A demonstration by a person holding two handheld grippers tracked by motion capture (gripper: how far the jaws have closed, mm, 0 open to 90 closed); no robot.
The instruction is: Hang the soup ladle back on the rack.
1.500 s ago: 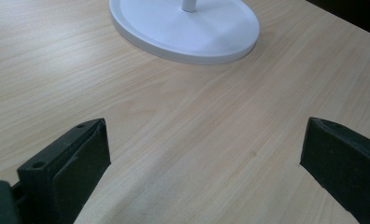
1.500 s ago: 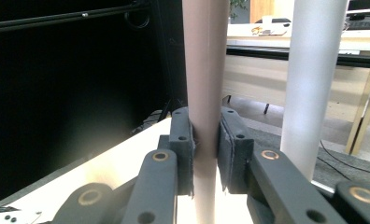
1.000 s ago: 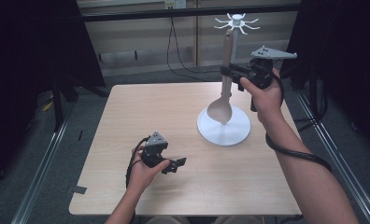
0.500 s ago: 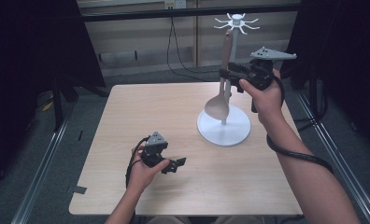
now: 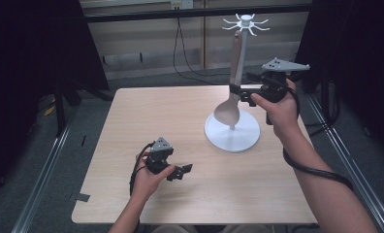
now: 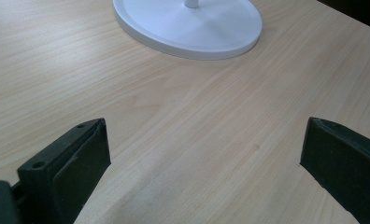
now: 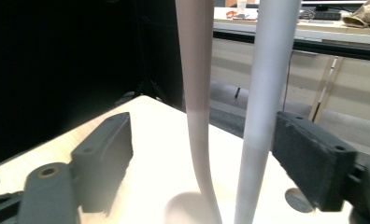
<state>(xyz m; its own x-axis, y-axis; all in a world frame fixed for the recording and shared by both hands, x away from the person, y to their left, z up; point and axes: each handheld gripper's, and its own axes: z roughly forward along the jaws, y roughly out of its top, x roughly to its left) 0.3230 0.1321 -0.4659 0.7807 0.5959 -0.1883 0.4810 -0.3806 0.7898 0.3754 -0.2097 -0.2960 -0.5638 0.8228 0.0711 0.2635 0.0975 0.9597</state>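
Two jaws apart, spoon left on its hook

One spoon [image 5: 231, 92] hangs by its handle top from a hook on the white stand [image 5: 232, 133], bowl down beside the pole and just above the round base. My right gripper [image 5: 239, 92] is level with the lower handle, and its jaws have just been opening. In the right gripper view the handle [image 7: 195, 88] and the pole [image 7: 266, 88] both stand between the pads, neither pressed, so the spoon carries its own weight on the hook

My left gripper [image 5: 184, 171] rests low over the table [image 5: 146, 116], well apart from the stand, jaws wide with nothing but bare wood between them

As I judge it, the step in hand is letting go and backing out cleanly. What I do to get that right:

- I keep the jaws spread before I move, so no pad drags on the handle
- I draw straight back along the jaws, away from the pole, not sideways; a sideways pull would knock the handle or the pole
- I go slowly at first, since a nudge could set the spoon swinging or lift it off the hook
- I keep the gripper level and do not dip, as the bowl hangs just below
- I leave the left gripper where it is; the heavy base should hold without help

Once the pads clear both handle and pole, I check that the spoon hangs quietly
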